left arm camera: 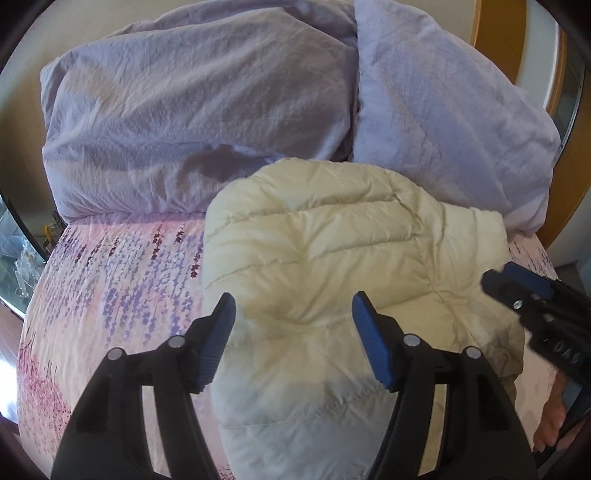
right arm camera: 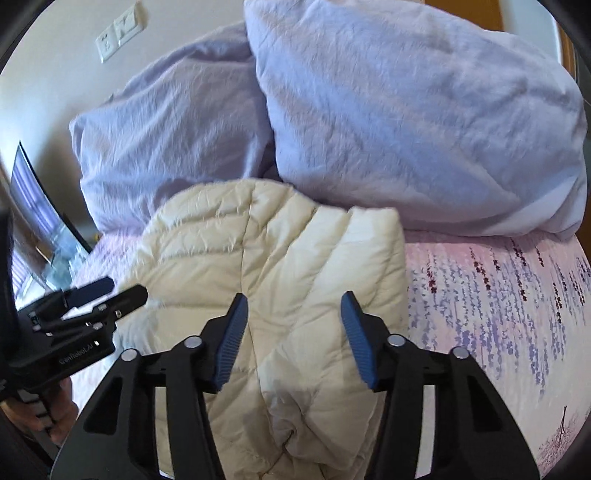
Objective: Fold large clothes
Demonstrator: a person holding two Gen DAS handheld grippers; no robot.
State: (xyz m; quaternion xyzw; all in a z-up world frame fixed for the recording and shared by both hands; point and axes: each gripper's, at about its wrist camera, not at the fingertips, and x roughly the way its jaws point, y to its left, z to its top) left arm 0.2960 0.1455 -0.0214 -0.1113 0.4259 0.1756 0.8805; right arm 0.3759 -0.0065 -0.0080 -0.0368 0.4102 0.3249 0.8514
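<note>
A cream quilted puffer jacket (left arm camera: 332, 266) lies folded into a compact bundle on the floral bed sheet (left arm camera: 110, 280). It also shows in the right wrist view (right arm camera: 280, 251). My left gripper (left arm camera: 293, 306) is open and empty, its blue pads hovering over the near part of the jacket. My right gripper (right arm camera: 293, 306) is open and empty above the jacket's right half. The right gripper also shows at the right edge of the left wrist view (left arm camera: 517, 291), and the left gripper shows at the left of the right wrist view (right arm camera: 110, 291).
A lavender duvet (left arm camera: 192, 122) is bunched behind the jacket, with a lavender pillow (left arm camera: 450, 122) to its right. A wooden headboard (left arm camera: 498, 33) stands at the far right. A wall socket (right arm camera: 118, 29) is on the wall. Glass furniture (right arm camera: 40, 218) stands left of the bed.
</note>
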